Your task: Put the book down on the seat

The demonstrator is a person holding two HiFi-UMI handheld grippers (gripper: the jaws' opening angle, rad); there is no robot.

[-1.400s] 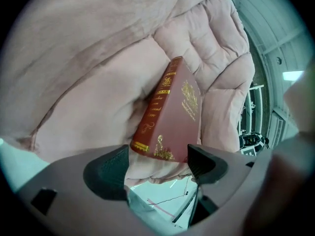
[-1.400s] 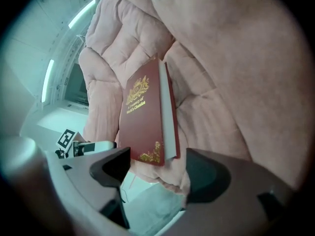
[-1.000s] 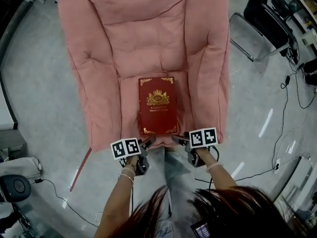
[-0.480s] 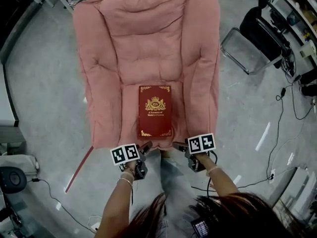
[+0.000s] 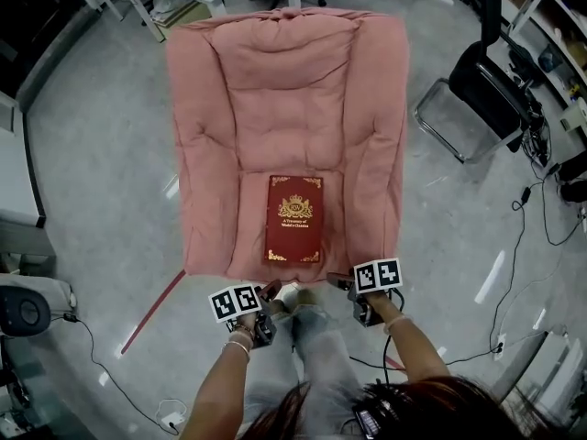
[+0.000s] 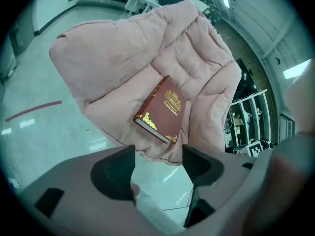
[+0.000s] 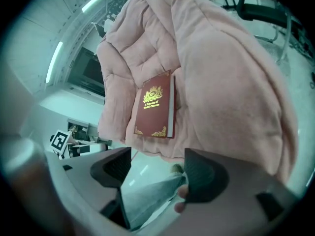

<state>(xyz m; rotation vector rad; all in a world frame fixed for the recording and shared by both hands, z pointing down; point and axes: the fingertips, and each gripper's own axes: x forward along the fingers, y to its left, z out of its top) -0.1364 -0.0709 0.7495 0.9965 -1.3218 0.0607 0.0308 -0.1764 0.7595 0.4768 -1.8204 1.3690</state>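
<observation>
Lying on the pink seat (image 5: 275,108), the book (image 5: 294,231); left claw (image 5: 271,291) closing, empty; right claw (image 5: 339,283) wide.

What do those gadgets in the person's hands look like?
The left gripper and right gripper are grey and black, each with two dark pads and a white cube of black square markers. Thin bracelets circle both wrists. The left gripper's jaws are closing on nothing.
</observation>
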